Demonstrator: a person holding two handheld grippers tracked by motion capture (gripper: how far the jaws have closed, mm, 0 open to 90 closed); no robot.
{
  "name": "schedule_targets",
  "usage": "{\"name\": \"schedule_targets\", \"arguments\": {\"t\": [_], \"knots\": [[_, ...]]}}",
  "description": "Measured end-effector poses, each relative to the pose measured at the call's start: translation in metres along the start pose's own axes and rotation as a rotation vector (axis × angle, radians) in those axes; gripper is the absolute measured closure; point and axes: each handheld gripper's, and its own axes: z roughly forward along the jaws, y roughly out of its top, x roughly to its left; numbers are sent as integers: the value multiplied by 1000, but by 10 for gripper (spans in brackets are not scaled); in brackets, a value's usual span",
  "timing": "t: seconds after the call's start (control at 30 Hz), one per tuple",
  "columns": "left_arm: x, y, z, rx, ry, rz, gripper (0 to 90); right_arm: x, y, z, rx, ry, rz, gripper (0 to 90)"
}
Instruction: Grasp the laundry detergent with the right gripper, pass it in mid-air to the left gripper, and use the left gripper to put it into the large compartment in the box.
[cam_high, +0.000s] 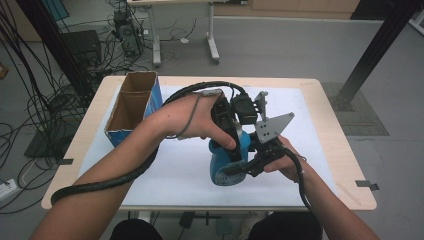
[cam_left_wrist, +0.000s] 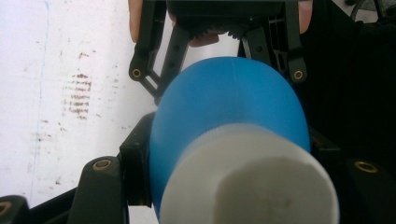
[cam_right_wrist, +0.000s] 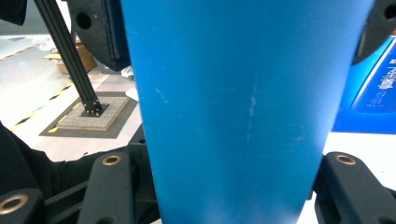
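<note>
A blue bottle (cam_high: 224, 170) with a white cap (cam_left_wrist: 252, 186) is held just above the white mat, gripped from two sides. My left gripper (cam_high: 233, 148) comes down from above and is shut on the bottle's upper part. In the left gripper view the blue body (cam_left_wrist: 229, 102) bulges between the black jaws, cap end nearest the camera. My right gripper (cam_high: 250, 165) reaches in from the right and is shut on the bottle's body. The right gripper view has the blue wall (cam_right_wrist: 233, 112) pressed between both jaws. The right gripper's linkage (cam_left_wrist: 219, 28) sits beyond the bottle.
An open cardboard box (cam_high: 132, 107) with blue sides stands on the table's left. The white mat (cam_high: 170, 170) covers most of the wooden table (cam_high: 332, 145). A black frame post (cam_high: 372, 55), desk legs and tangled cables lie on the floor beyond.
</note>
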Motion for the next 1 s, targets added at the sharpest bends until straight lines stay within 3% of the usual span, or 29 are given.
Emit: {"name": "schedule_targets", "arguments": {"t": [1.0], "knots": [[-1,1,-2,-4,7,-5,374,1,1,-1,-6,-3,-4,439]]}}
